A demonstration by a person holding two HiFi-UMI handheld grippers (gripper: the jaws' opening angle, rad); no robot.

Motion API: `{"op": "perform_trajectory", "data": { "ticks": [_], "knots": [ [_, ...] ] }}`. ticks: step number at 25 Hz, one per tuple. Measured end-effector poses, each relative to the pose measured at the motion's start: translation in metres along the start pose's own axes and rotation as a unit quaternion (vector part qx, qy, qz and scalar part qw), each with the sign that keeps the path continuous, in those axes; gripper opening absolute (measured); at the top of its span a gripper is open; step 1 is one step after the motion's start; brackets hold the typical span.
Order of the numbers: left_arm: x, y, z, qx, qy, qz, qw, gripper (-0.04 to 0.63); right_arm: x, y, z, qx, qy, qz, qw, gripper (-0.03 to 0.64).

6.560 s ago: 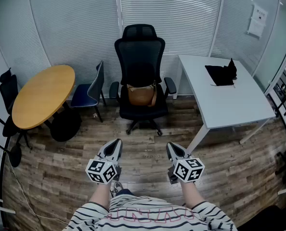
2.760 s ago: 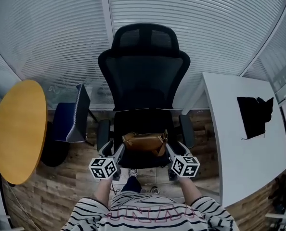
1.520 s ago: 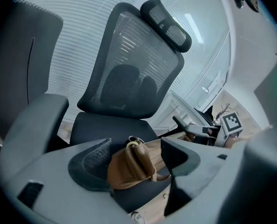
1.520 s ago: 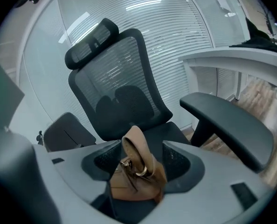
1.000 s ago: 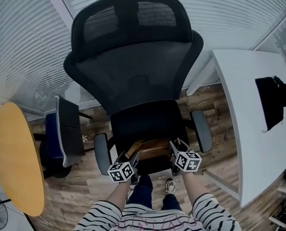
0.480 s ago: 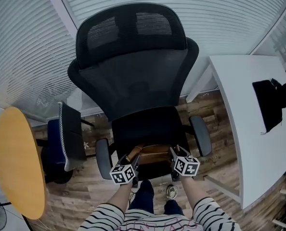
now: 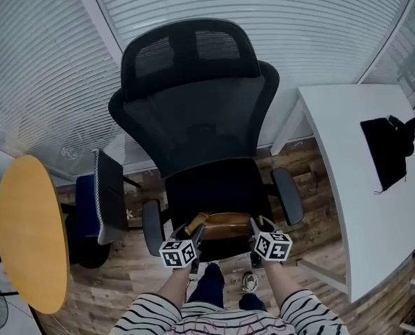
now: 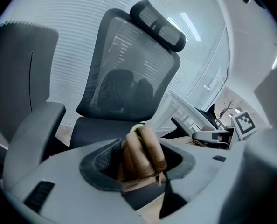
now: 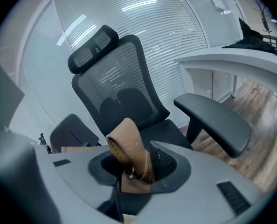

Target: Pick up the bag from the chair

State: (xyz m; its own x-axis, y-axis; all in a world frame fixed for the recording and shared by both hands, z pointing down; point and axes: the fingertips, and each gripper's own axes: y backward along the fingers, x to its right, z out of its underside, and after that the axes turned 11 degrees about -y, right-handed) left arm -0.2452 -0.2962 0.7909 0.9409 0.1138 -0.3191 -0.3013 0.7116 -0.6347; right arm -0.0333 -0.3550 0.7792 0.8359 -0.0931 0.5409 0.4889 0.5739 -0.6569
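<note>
The brown leather bag (image 7: 221, 223) sits at the front edge of the black office chair (image 7: 206, 128), at six o'clock on the seat, between the two armrests. The left gripper (image 7: 192, 230) has it at its nine o'clock end and the right gripper (image 7: 255, 225) at its three o'clock end. Both pairs of jaws have just been closing, and each now has leather between its pads. The left gripper view shows a bunched fold of the bag with a pale ring at its top pinched there. The right gripper view shows a looped strap with a small metal fitting squeezed between the pads. The step in hand looks like the lift. To do it well, both grips should probably firm up before the weight comes on, since a strap or a soft fold can slide through the pads. The two ends should then rise together and level, so the bag neither tips nor sags toward one side. It should come straight up and toward the person, clear of the seat's front lip and the armrests. The bag is the only container here, and no view shows what is inside it or whether its top is fastened. A white table (image 7: 347, 208) stands at three o'clock of the chair with a black item (image 7: 388, 151) lying on it.
</note>
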Motion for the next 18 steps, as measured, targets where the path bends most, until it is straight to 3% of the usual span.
{"op": "perform_trajectory", "data": {
  "ticks": [18],
  "knots": [
    [0.079,0.090,-0.062,0.096,-0.032,-0.005,0.9949,0.229,-0.039,0.122,-0.050,0.063,0.049,-0.036,0.996,0.141]
  ]
}}
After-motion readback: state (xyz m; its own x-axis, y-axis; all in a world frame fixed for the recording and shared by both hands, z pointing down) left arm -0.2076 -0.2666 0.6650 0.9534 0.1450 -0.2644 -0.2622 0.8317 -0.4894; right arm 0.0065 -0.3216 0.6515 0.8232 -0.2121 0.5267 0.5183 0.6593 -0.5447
